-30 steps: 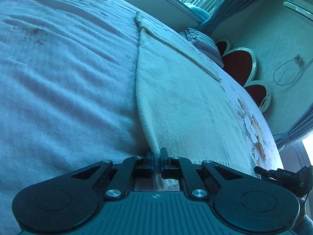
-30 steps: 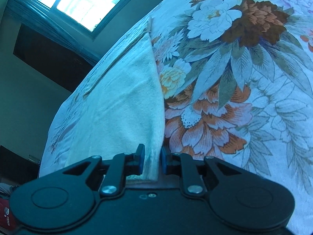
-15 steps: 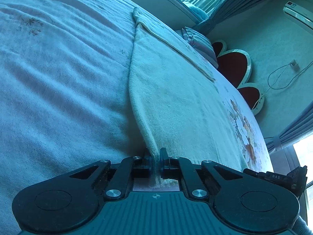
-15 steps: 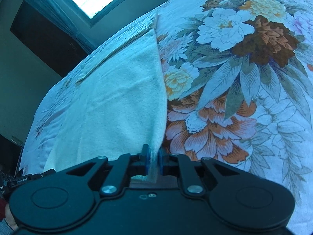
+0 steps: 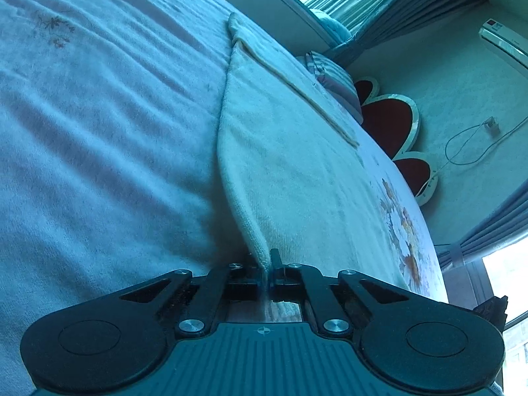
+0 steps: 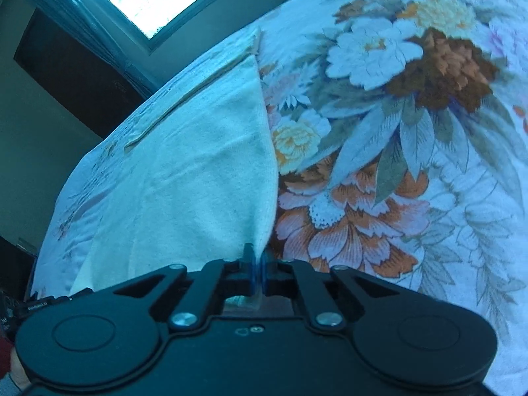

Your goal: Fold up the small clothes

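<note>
A pale cream cloth (image 5: 297, 165) lies flat on the bed, with a narrow folded band along its far edge. My left gripper (image 5: 267, 264) is at the cloth's near left corner, its jaws closing tight with the raised edge pinched between them. In the right wrist view the same cloth (image 6: 198, 181) spreads to the left. My right gripper (image 6: 256, 260) is at its near right corner, jaws closing on the hem, which the blue pads (image 6: 252, 274) press. Both corners are lifted slightly off the bedspread.
A floral bedspread (image 6: 396, 132) covers the bed, pale and fleecy on the left side (image 5: 99, 148). A striped pillow (image 5: 333, 79) and a red petal-shaped headboard (image 5: 389, 122) stand beyond the cloth. A cable (image 5: 468, 142) hangs on the wall, and windows are behind.
The right gripper's jaws, apart around the hem a second ago, have come together on it. The left jaws have tightened on their corner. Both views have rolled slightly.
</note>
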{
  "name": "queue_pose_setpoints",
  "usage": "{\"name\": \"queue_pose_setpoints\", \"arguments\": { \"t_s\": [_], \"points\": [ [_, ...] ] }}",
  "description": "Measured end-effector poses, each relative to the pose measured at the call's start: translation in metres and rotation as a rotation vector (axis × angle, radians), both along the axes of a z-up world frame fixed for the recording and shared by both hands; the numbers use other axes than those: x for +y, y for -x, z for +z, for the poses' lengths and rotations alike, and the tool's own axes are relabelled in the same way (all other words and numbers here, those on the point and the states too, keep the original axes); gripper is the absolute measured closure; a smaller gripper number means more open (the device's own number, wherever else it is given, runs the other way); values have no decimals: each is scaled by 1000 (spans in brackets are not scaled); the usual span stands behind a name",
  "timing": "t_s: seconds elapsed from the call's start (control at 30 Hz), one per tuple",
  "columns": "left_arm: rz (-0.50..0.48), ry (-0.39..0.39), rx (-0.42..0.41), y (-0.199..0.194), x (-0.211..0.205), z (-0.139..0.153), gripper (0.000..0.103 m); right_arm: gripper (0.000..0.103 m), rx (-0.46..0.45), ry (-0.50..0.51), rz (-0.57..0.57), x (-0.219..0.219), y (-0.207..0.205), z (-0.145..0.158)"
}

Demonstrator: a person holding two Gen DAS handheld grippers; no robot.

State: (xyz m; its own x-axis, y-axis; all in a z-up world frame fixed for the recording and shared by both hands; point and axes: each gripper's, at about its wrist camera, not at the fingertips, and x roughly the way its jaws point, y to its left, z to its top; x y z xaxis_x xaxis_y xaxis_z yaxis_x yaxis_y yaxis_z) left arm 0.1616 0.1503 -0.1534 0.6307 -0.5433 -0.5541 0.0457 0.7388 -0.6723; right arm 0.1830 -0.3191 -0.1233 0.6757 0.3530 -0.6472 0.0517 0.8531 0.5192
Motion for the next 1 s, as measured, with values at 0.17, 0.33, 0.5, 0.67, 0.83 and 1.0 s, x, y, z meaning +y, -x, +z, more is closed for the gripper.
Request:
{"name": "queue_pose_setpoints", "arguments": {
  "t_s": [0.17, 0.33, 0.5, 0.67, 0.83, 1.0],
  "points": [
    [23, 84, -64, -10, 6, 32, 100, 99, -100, 26, 16, 0, 2, 35],
    [38, 95, -146, -42, -5, 74, 100, 99, -175, -9, -13, -4, -19, 72],
    [74, 135, -195, -70, 5, 98, 100, 99, -225, -104, -41, -14, -56, 106],
    [114, 165, -233, -115, 12, 112, 100, 99, -279, -95, -29, -15, -106, 132],
    [141, 159, -231, -175, 8, 114, 100, 99, -279, -85, -2, -16, -173, 137],
    [151, 126, -202, -248, 8, 106, 100, 99, -243, -102, 25, -22, -251, 129]
  ]
}}
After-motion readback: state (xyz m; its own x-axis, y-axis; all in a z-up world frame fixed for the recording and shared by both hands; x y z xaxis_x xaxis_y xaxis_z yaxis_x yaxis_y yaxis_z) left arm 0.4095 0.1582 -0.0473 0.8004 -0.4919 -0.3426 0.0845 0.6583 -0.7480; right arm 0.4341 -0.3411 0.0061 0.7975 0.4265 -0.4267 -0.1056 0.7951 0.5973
